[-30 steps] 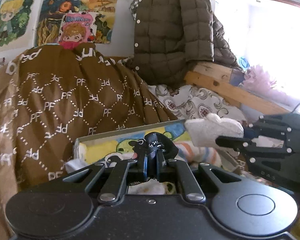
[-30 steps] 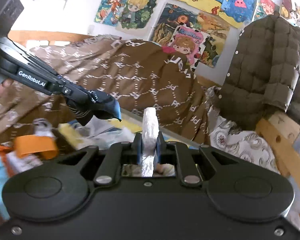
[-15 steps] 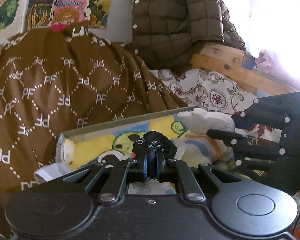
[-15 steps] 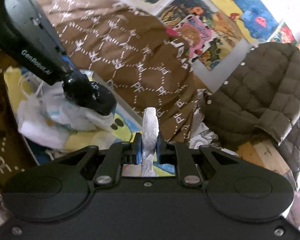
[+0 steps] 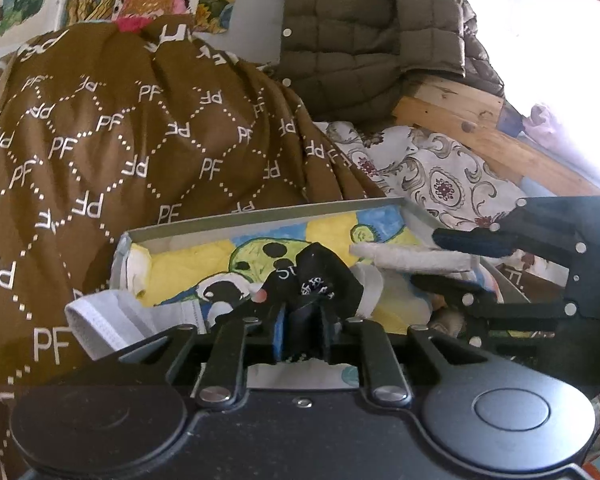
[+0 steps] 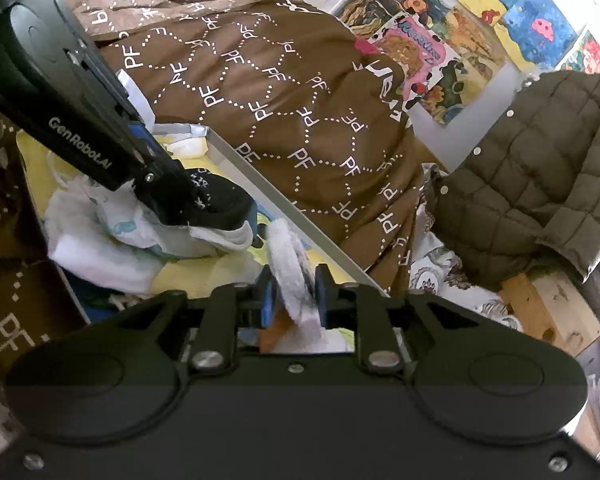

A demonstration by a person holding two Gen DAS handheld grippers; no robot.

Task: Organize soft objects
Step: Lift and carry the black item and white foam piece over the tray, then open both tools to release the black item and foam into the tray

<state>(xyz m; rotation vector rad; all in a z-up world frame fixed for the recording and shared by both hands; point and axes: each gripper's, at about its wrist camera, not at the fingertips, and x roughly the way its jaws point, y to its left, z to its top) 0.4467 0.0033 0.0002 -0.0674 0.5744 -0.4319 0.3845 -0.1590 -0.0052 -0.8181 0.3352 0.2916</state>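
A shallow grey box (image 5: 260, 216) lined with a colourful drawing lies on the bed and holds several soft items. My left gripper (image 5: 302, 320) hangs low over it. Its jaws are opening around a black sock (image 5: 312, 276) with white print, which sags onto the white cloths (image 6: 100, 248) below. From the right, my right gripper (image 5: 440, 262) reaches over the box's right end. Its jaws are opening too, and a fluffy white sock (image 6: 290, 276) stands loose between them, with a gap at the left pad. The black sock (image 6: 212, 200) and left gripper (image 6: 168, 184) also show in the right wrist view.
A brown blanket (image 5: 120, 140) printed with "PF" is heaped behind the box. An olive quilted jacket (image 5: 360, 32) hangs at the back right above a wooden bed rail (image 5: 460, 120) and a floral sheet (image 5: 440, 176). A white elastic-edged cloth (image 5: 96, 324) spills over the box's left side.
Both grippers have sunk toward the box and come closer to it. Their jaws, tight on the socks before, now stand wider, and the right gripper has rolled.
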